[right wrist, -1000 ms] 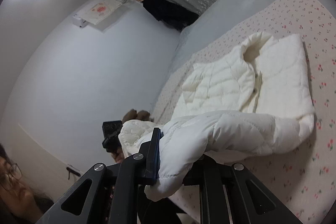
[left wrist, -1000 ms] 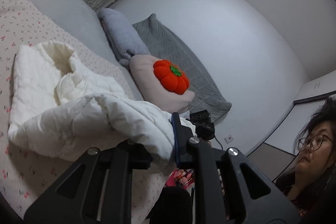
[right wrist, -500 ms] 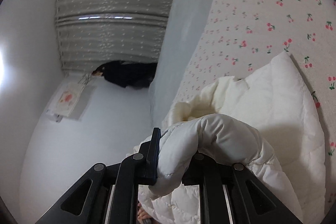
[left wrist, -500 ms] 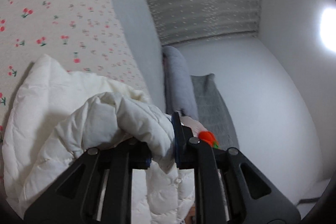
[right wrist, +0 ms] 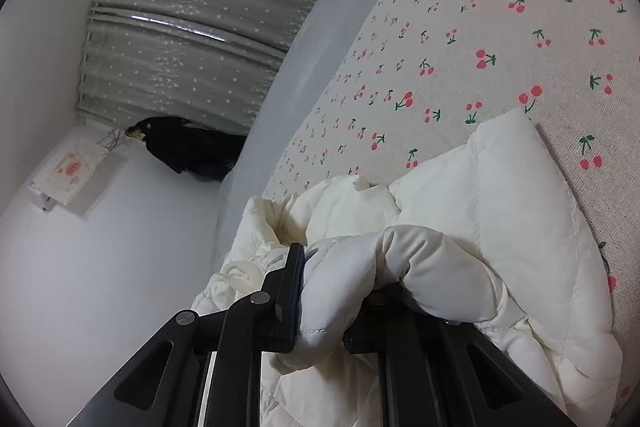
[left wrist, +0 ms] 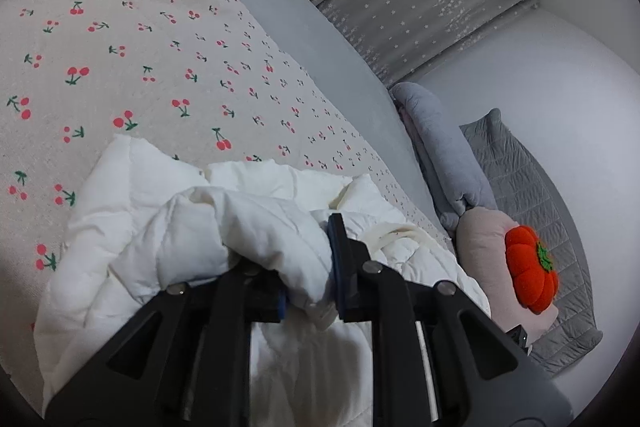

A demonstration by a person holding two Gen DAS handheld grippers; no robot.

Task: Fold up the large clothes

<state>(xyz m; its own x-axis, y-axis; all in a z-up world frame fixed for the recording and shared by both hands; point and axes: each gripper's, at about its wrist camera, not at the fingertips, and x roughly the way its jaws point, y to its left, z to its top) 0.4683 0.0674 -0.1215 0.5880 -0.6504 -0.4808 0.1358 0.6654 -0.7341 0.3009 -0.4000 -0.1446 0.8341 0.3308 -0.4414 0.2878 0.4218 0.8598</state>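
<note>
Both grippers clamp the white puffer jacket [left wrist: 168, 227], bunched on the cherry-print sheet [left wrist: 120, 39]. Left gripper [left wrist: 308, 279] pinches a padded fold, jaws just easing apart slightly; right gripper [right wrist: 320, 303] likewise gripping. Pumpkin cushion [left wrist: 530, 269] at 3 o'clock, L view.

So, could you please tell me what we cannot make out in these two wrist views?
- Left wrist view: the left gripper has one finger buried under the white padded jacket; only the other shows.
- Right wrist view: the right gripper has its right finger covered by the same fold.
- Both views: the jacket's near part is cut off by the bottom edge and the gripper bodies.
- Right wrist view: the dark garment by the curtain is too small to identify.
</note>
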